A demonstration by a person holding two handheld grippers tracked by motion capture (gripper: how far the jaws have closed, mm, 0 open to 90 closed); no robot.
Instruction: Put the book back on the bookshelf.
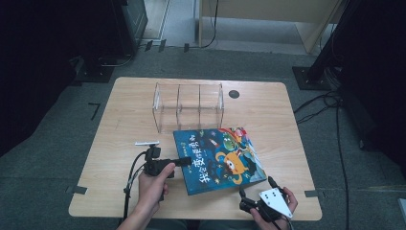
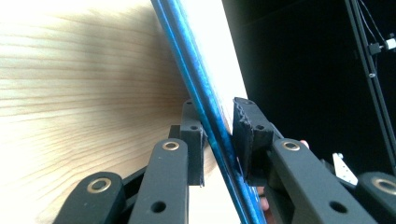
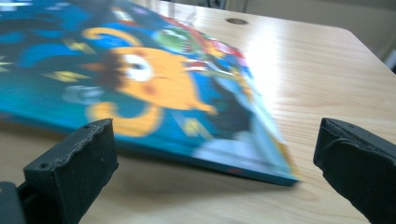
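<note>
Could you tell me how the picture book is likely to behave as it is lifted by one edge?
The picture book looks thin and glossy, so it may slip between the pads of the left gripper, which clamps only its edge. It seems fairly stiff, as its raised edge stays straight in the right gripper view. It will probably pivot or sag toward the table rather than roll.

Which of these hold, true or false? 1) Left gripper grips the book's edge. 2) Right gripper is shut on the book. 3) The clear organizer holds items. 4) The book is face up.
1) True: the left gripper has its jaws closed on the edge of the book.
2) False: the right gripper stands wide open, short of the book's corner.
3) False: the clear organizer looks empty.
4) True: the colourful cover faces up.
</note>
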